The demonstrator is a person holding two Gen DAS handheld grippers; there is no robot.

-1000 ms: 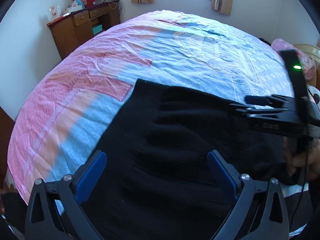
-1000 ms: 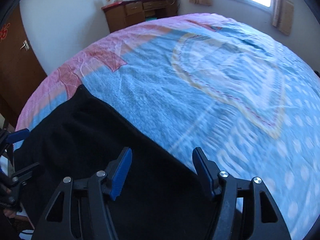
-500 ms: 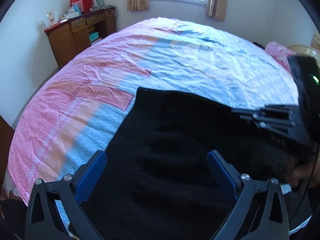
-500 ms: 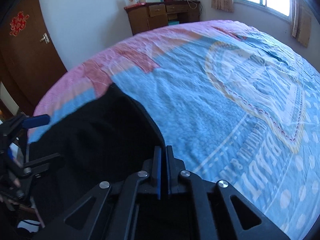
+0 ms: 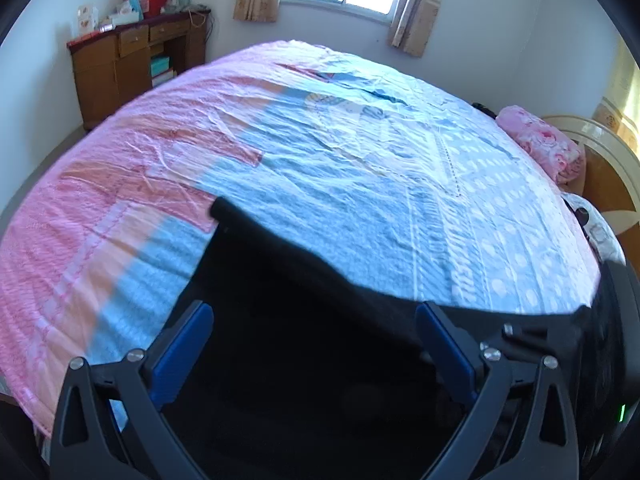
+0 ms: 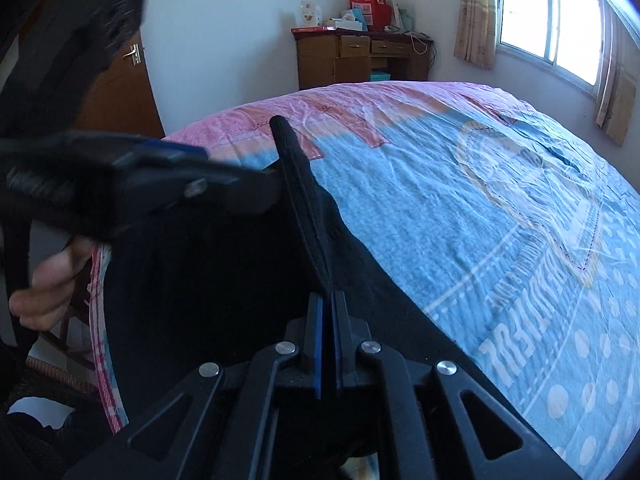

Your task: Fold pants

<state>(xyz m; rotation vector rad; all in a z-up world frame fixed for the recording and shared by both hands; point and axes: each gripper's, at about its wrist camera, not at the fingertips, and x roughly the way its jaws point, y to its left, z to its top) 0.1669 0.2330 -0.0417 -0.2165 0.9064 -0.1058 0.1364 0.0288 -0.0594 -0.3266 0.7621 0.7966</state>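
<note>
right gripper (image 6: 328, 320) pinches the black pants (image 6: 224, 264) edge, which runs to upper left; left gripper (image 5: 316, 344) gapes empty over them.

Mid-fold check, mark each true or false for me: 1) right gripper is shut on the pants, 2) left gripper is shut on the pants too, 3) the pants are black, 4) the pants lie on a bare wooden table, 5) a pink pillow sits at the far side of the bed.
1) The right gripper is shut on the pants. True: its blue pads pinch a raised edge of the fabric.
2) The left gripper is shut on the pants. False: its jaws stand wide apart over the fabric.
3) The pants are black. True.
4) The pants lie on a bare wooden table. False: they lie on a bed with a blue and pink cover.
5) A pink pillow sits at the far side of the bed. True, in the left wrist view.
</note>
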